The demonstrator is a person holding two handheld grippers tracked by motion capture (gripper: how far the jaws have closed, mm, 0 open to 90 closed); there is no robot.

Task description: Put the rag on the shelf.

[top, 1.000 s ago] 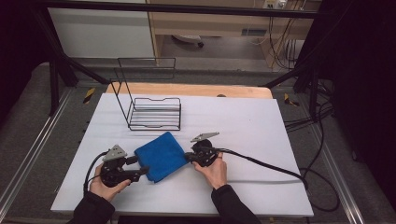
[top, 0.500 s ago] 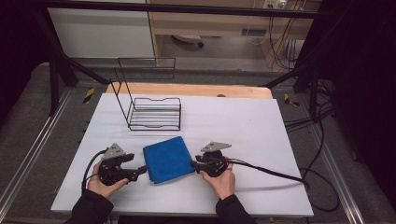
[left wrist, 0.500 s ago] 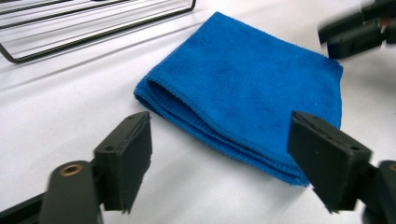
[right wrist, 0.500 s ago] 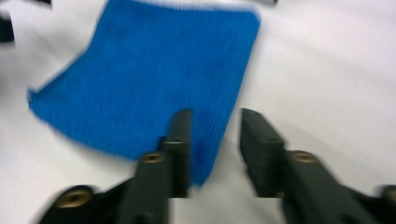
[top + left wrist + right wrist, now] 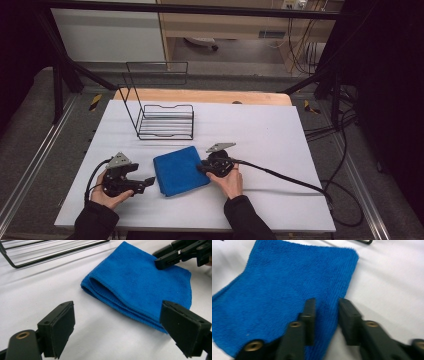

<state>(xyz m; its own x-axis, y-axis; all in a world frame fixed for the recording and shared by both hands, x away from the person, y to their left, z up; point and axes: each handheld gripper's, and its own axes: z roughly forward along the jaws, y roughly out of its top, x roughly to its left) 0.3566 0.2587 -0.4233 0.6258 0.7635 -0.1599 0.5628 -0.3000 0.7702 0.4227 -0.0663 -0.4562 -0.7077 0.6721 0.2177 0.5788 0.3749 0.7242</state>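
Left gripper low on desk, jaws wide apart, blue cloth just ahead. Right gripper jaws slightly parted over cloth edge, nothing clamped.

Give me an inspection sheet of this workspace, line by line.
Surface: white table top, wooden strip along its far edge.
Job's things: folded blue cloth lying flat; black wire rack behind it.
Clutter: nothing seen.
Grippers: left claw open, beside the cloth's left edge; right claw over the cloth's right edge, jaws slightly apart.
Cables: black cable trailing right off the table.
Surroundings: dark frame, grey floor, cables at right.
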